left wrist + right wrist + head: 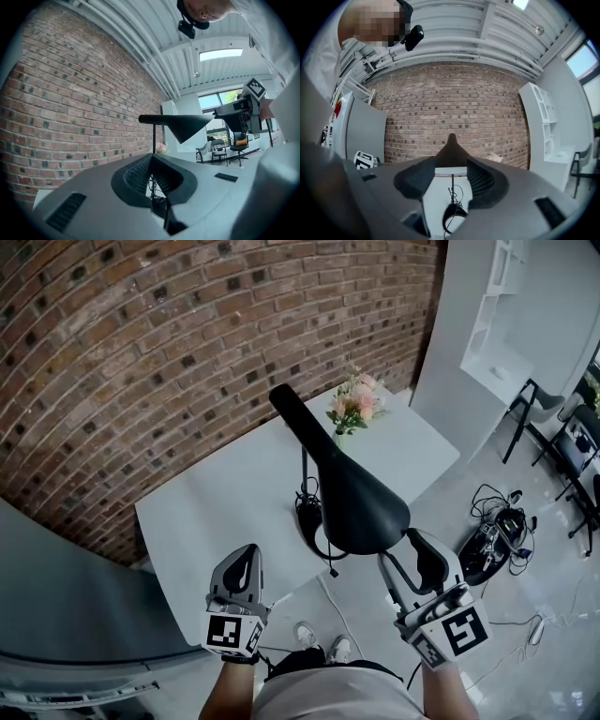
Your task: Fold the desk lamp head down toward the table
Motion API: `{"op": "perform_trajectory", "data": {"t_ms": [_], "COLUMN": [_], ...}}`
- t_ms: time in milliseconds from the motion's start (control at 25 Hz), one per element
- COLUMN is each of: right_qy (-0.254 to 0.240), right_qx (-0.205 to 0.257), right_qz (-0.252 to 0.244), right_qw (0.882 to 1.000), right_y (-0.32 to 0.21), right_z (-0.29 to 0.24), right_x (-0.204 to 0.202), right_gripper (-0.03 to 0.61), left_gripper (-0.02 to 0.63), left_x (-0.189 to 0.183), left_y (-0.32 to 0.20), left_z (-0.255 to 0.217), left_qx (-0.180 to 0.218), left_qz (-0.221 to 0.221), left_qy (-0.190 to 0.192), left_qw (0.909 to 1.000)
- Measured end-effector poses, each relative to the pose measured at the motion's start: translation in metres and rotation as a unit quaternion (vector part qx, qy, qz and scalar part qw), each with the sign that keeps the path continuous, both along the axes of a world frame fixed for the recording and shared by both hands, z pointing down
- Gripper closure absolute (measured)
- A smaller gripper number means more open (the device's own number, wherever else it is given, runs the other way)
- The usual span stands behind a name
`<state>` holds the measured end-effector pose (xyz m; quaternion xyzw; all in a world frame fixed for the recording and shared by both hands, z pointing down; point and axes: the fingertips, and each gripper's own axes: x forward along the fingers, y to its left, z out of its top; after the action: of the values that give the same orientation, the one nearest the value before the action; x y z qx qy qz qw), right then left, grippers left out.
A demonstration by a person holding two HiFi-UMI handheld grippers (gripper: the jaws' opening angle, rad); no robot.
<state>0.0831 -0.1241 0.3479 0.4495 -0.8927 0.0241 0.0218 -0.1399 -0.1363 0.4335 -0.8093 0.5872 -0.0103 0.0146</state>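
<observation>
A black desk lamp stands on the white table (211,517), its round base (311,521) ringed by its cord. Its long cone head (349,495) lies about level on a thin pole (153,138). My right gripper (401,549) is open, its tips just at the shade's near rim; in the right gripper view the lamp head (451,151) shows beyond the parted jaws of the right gripper (451,162). My left gripper (251,550) hovers left of the shade, tips together and nothing held. Past the left gripper (151,157) the lamp head (177,123) shows side-on.
A small vase of pink flowers (354,405) stands at the table's far corner. A brick wall (141,343) runs behind the table. Cables and a dark device (492,540) lie on the floor at the right, near chairs (562,442). A grey panel (56,615) stands at the left.
</observation>
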Motion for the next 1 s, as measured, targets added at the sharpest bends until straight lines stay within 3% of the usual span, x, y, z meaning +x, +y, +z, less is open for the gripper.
{"op": "perform_trajectory", "data": {"t_ms": [1000], "right_qy": [0.016], "right_qx": [-0.072], "right_qz": [0.008], "right_qw": [0.997], "right_y": [-0.023], "right_z": [0.070], "right_x": [-0.011], "right_gripper": [0.374], "left_gripper": [0.606], "left_x": [-0.013], "left_y": [-0.008], "left_z": [0.013], "left_qx": [-0.013], "left_qz": [-0.010], "left_qy": [0.001], "left_qw": [0.9999]}}
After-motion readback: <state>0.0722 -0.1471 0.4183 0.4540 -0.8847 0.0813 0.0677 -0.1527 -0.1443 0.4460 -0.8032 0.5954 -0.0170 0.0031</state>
